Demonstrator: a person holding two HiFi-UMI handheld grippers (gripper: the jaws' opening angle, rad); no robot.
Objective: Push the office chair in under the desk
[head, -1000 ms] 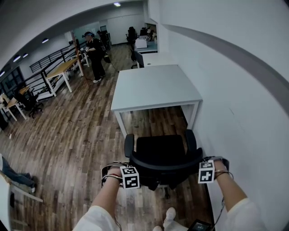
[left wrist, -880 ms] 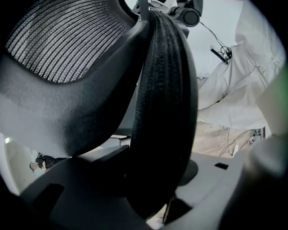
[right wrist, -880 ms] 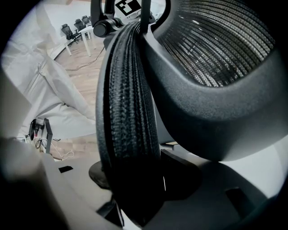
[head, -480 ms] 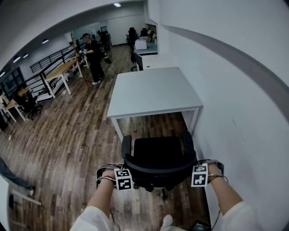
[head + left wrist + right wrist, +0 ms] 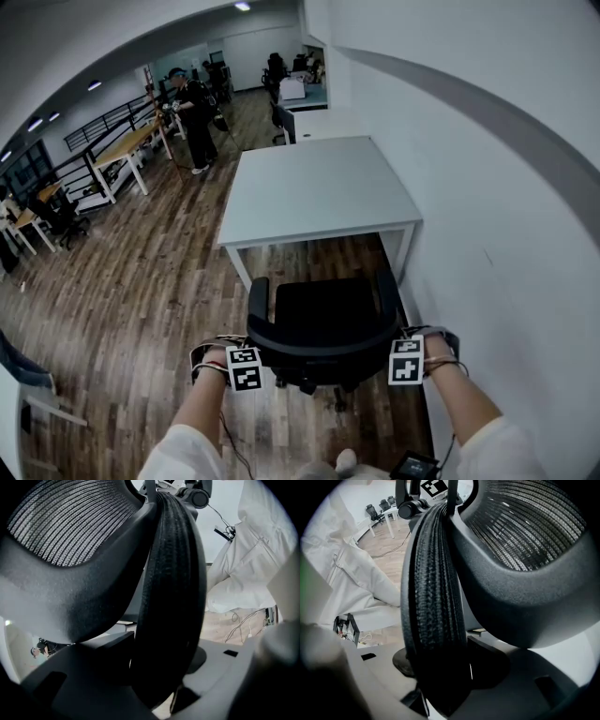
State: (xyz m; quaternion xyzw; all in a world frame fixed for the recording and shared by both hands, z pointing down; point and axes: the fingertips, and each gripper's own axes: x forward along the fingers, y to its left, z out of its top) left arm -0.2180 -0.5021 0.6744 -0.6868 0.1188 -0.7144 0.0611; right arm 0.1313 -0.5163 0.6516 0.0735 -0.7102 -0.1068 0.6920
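Note:
A black office chair (image 5: 323,314) stands on the wood floor just in front of the white desk (image 5: 319,187), its seat facing the desk's open side. My left gripper (image 5: 253,360) is shut on the left edge of the backrest (image 5: 171,597), which fills the gap between its jaws. On the opposite edge of the backrest (image 5: 436,602) my right gripper (image 5: 397,354) is shut in the same way. The mesh back (image 5: 525,531) bulges beside each grip. The chair's wheels are mostly hidden under the seat.
A white wall (image 5: 506,216) runs close along the right of the desk and chair. A person (image 5: 194,108) stands far back on the left near wooden tables (image 5: 131,145) and a railing. More desks and chairs (image 5: 281,117) stand beyond the desk.
The chair and both grippers have moved forward towards the desk, and the gap between seat and desk edge is smaller. Both grips are unchanged.

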